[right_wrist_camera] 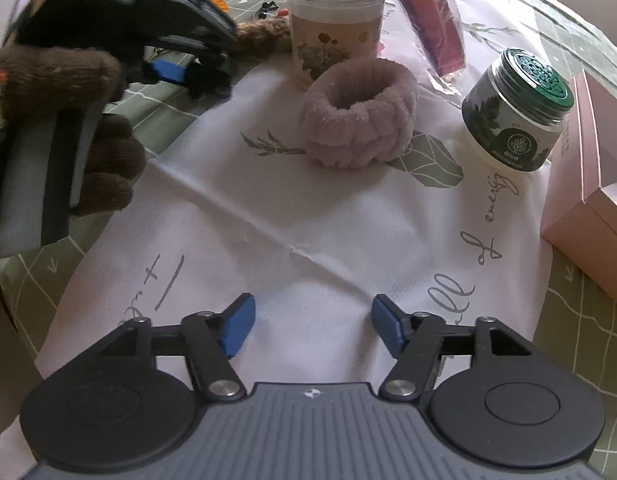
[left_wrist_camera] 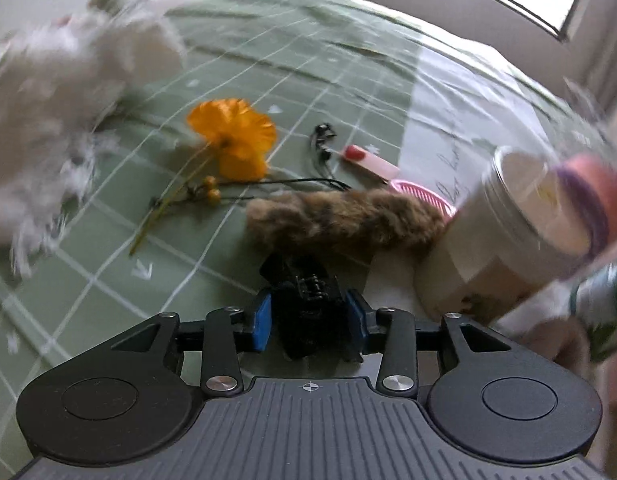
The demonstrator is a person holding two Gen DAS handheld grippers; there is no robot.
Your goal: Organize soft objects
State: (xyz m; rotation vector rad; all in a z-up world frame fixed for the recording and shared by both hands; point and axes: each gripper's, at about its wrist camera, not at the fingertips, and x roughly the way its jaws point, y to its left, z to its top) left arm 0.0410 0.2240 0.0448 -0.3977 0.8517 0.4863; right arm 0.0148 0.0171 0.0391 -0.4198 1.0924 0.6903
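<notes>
My left gripper (left_wrist_camera: 310, 320) is open, with a black clip-like thing (left_wrist_camera: 308, 292) lying between its blue pads; I cannot tell whether the pads touch it. Just beyond it lies a brown furry piece (left_wrist_camera: 344, 220). A blurred white fluffy thing (left_wrist_camera: 48, 80) fills the far left. In the right wrist view my right gripper (right_wrist_camera: 312, 328) hangs open and empty over a white printed cloth (right_wrist_camera: 268, 208). A pink plush ring band (right_wrist_camera: 358, 120) sits on that cloth ahead of it. The left gripper (right_wrist_camera: 188, 74), held by a brown-gloved hand (right_wrist_camera: 68, 80), is at the upper left.
A floral tin (right_wrist_camera: 334, 28), a green-lidded jar (right_wrist_camera: 516, 116), a pink box (right_wrist_camera: 588, 184) and a red packet in plastic (right_wrist_camera: 428, 12) ring the cloth. An orange flower (left_wrist_camera: 232, 136), black cord (left_wrist_camera: 322, 136), pink card (left_wrist_camera: 368, 158) and pink comb (left_wrist_camera: 424, 196) lie on the green checked tablecloth (left_wrist_camera: 108, 280).
</notes>
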